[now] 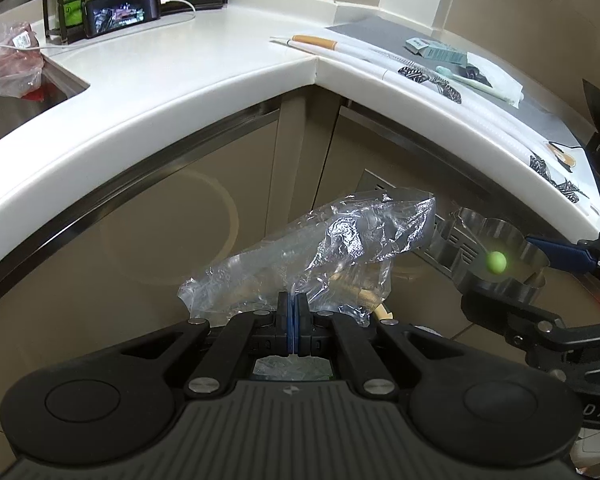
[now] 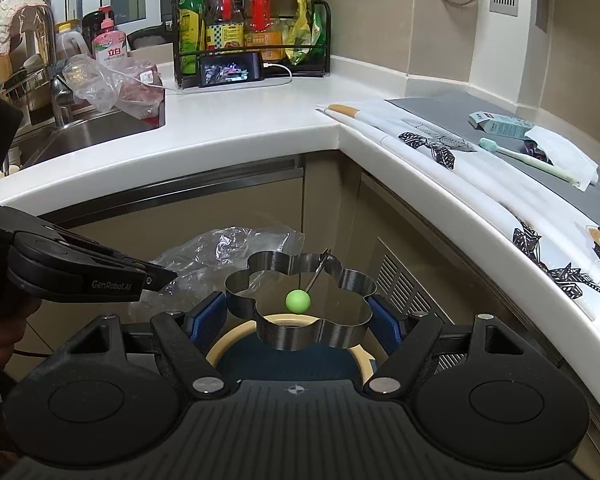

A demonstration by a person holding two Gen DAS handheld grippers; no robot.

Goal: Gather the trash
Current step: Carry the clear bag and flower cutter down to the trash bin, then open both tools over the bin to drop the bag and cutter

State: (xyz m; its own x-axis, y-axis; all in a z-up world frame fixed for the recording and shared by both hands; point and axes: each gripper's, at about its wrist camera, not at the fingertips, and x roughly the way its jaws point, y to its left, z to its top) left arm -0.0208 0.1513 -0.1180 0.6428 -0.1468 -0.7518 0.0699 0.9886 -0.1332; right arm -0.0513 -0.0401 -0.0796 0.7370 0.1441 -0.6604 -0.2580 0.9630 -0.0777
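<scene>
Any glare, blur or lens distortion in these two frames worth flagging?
Left wrist view: sharp, countertop edge bowed by the fisheye, green knob overexposed with a halo. Right wrist view: sharp, same bowing, metal ring mould mirror-bright, corners vignetted.

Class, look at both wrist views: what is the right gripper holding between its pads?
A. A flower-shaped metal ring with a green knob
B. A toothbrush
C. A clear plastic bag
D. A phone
A: the right gripper has its blue pads pressed on either side of the metal ring, above a bin; the plastic bag is in the left gripper.
</scene>
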